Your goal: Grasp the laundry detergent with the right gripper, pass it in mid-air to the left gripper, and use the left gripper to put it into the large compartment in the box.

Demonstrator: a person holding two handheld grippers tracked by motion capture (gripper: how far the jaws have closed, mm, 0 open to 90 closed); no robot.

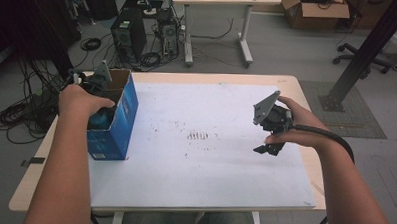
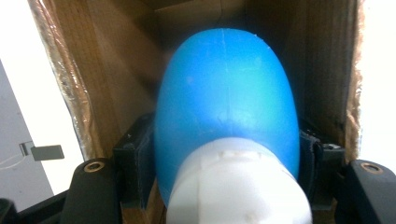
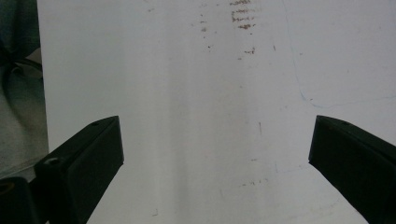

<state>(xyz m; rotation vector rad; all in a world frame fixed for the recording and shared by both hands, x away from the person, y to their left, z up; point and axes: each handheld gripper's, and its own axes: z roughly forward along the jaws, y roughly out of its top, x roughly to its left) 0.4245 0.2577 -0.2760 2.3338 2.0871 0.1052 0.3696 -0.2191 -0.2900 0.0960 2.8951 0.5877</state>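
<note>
A blue cardboard box (image 1: 120, 120) stands open-topped at the table's left edge. My left gripper (image 1: 98, 88) reaches down into it, under the person's hand. In the left gripper view, a smooth blue rounded object with a white end (image 2: 227, 107) sits between the jaws of the left gripper (image 2: 227, 156). Both pads lie against its sides, and the box's brown inner walls (image 2: 112, 70) surround it. My right gripper (image 1: 268, 148) hovers over the right part of the white sheet (image 1: 200, 157). The right gripper (image 3: 217, 149) has its jaws wide open with nothing between them.
The sheet covers most of the wooden table (image 1: 307, 91) and carries faint brown smudges (image 1: 198, 136) at its middle. On the floor beyond stand computer towers (image 1: 128, 34), cables (image 1: 16, 115), a desk (image 1: 217, 22) and a black post (image 1: 368, 53).
</note>
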